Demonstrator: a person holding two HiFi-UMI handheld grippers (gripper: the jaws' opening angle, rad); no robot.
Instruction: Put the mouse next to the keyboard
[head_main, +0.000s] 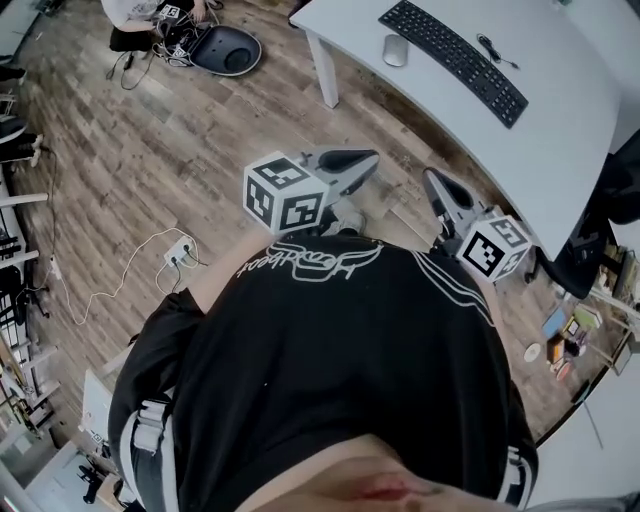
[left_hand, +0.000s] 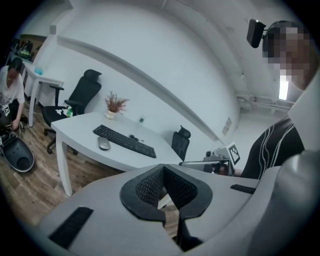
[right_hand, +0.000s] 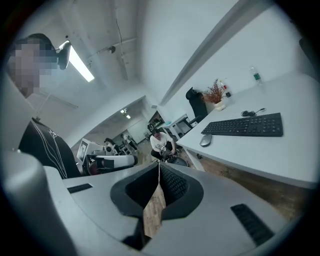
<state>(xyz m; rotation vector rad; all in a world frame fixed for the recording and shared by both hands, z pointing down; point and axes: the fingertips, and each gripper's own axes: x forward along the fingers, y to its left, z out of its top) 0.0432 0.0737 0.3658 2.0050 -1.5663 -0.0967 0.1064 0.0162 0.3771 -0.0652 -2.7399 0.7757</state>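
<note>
On white table (head_main: 560, 60), well ahead of both claws: mouse (head_main: 395, 50), lying flat near the table's front edge, just beside the short end of the keyboard (head_main: 453, 62), not touching it. Left claw (head_main: 370, 158) pinched together, empty; right claw (head_main: 430, 178) likewise closed on nothing. Both held by the torso, off the table. Judged: approach stage, nothing grasped yet. Best to step in first, spread one claw wide before lowering, straddle the mouse across its sides, carry low. Mouse: small, oval, pale grey, smooth domed back, no cord visible. Likely slippery, so grip low on the flanks.
</note>
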